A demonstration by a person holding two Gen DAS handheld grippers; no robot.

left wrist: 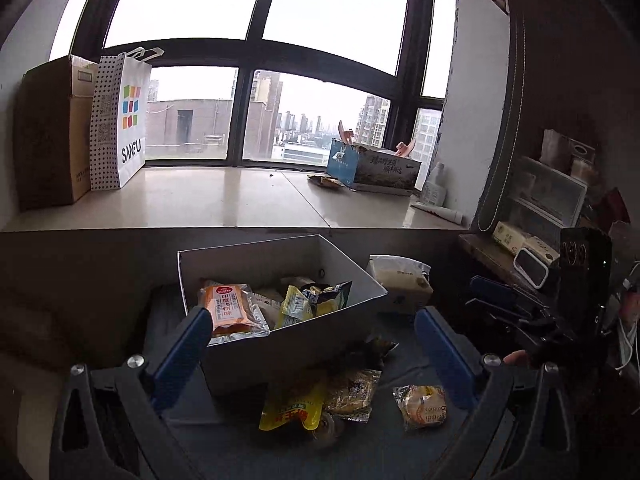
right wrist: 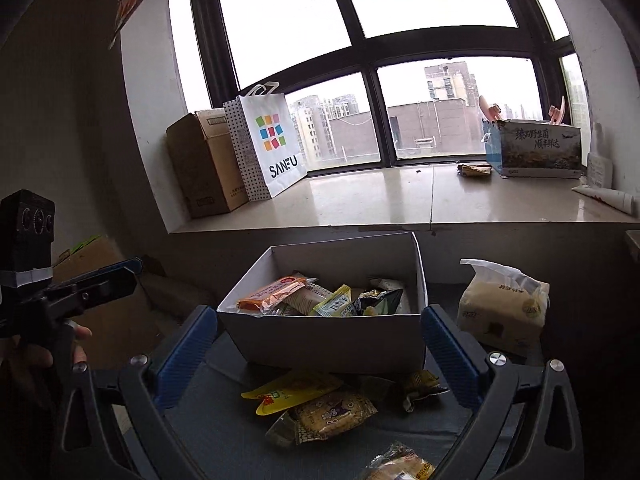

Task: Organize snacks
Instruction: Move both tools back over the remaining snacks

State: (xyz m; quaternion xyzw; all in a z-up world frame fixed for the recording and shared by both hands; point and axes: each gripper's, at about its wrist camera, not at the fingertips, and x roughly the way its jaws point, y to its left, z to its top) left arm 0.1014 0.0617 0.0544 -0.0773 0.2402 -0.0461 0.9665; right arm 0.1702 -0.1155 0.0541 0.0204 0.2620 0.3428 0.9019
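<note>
A white open box (left wrist: pixel 280 356) stands on a dark blue surface and holds several snacks, among them an orange packet (left wrist: pixel 230 310) and a yellow packet (left wrist: pixel 296 306). In front of it lie loose snacks: a yellow pouch (left wrist: pixel 292 410), a patterned biscuit pack (left wrist: pixel 352 392), a round cookie pack (left wrist: pixel 422 406) and a dark wrapper (left wrist: pixel 376 350). My left gripper (left wrist: pixel 314 340) is open just before the box, with nothing between its blue fingers. My right gripper (right wrist: pixel 318 346) is also open and empty, facing the box (right wrist: pixel 320 340) above the yellow pouch (right wrist: pixel 288 394) and the biscuit pack (right wrist: pixel 336 414).
A tissue pack (right wrist: pixel 500 308) stands right of the box. Behind is a pale window sill (right wrist: pixel 400 200) with a cardboard carton (right wrist: pixel 204 164), a white SANFU bag (right wrist: pixel 272 148) and a printed box (right wrist: pixel 536 148). Cluttered shelves (left wrist: pixel 552 196) are at the right.
</note>
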